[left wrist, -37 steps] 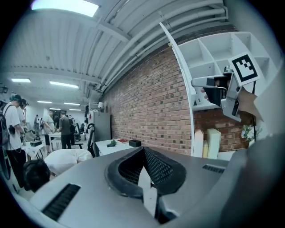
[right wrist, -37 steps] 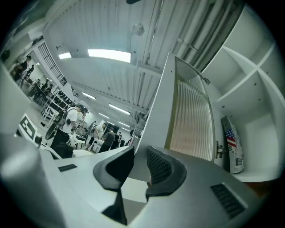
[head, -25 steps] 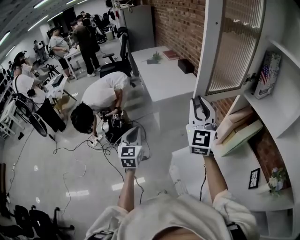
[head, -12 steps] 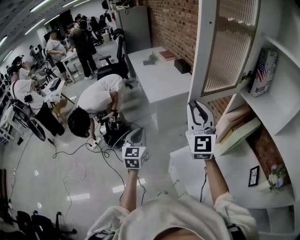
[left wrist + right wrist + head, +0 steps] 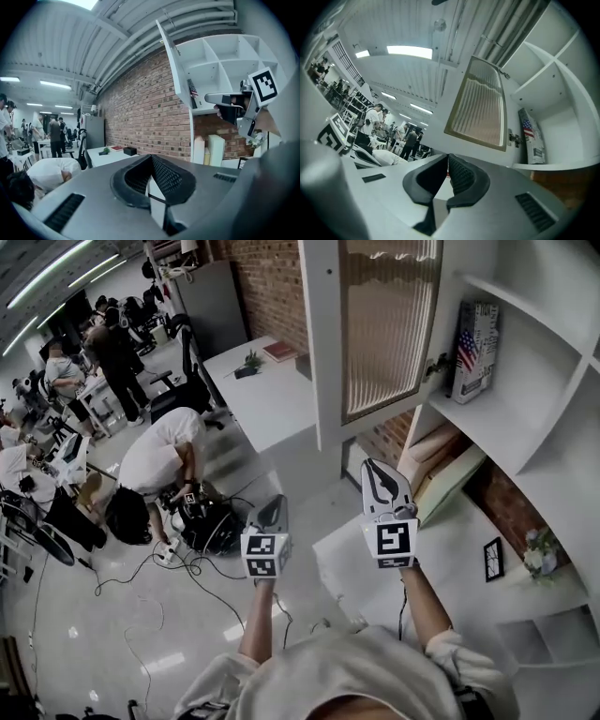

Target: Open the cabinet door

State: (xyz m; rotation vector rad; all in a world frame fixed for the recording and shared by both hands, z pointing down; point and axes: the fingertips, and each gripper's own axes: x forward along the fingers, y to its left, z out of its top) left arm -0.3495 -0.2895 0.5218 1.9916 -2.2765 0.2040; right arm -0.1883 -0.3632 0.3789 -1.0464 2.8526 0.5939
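Observation:
The white cabinet door (image 5: pixel 375 334) with its ribbed glass pane stands swung open, hinged to the white shelf unit (image 5: pixel 525 418). My right gripper (image 5: pixel 373 468) hovers just below the door's bottom edge, apart from it, jaws shut and empty. In the right gripper view its fingertips (image 5: pixel 447 157) meet, with the door (image 5: pixel 480 110) above. My left gripper (image 5: pixel 275 505) hangs over the floor to the left, also shut and empty. The left gripper view shows its closed tips (image 5: pixel 150 157), the door's edge (image 5: pixel 180 79) and the right gripper (image 5: pixel 215 97).
A flag-printed book (image 5: pixel 473 338) stands on the shelf behind the door, and books (image 5: pixel 441 474) lean lower down. A low white counter (image 5: pixel 375 568) holds a framed picture (image 5: pixel 494 559) and flowers (image 5: pixel 536 554). A person (image 5: pixel 159 451) bends over cables on the floor beside a white desk (image 5: pixel 258 395).
The right gripper has come down, away from the door's lower edge. The left gripper has drifted to the right. The head view has turned toward the shelves.

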